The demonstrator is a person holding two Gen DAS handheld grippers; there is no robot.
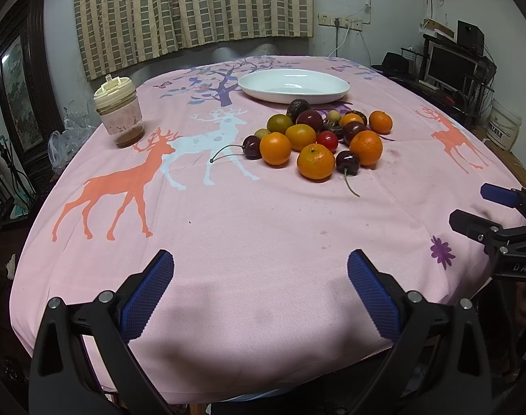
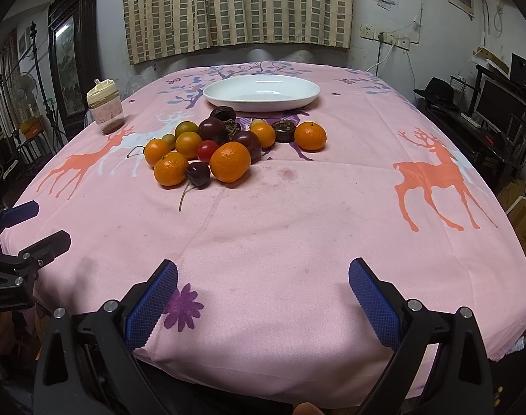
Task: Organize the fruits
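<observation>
Fruit pile [image 1: 323, 136] mid-table, just in front of one empty white dish [image 1: 293, 84]: five oranges, two stemmed cherries, one red tomato, several dark plums and greenish pieces, exact tally unclear. One lidded jar [image 1: 119, 116] well left. Pink deer tablecloth [image 1: 228, 224]. Left gripper [image 1: 260, 288] and right gripper [image 2: 263, 294]: spread wide, holding nothing, near edge.

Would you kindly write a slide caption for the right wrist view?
Open right tool at the table's near edge, facing a fruit pile before an empty white dish on a pink tablecloth.
</observation>
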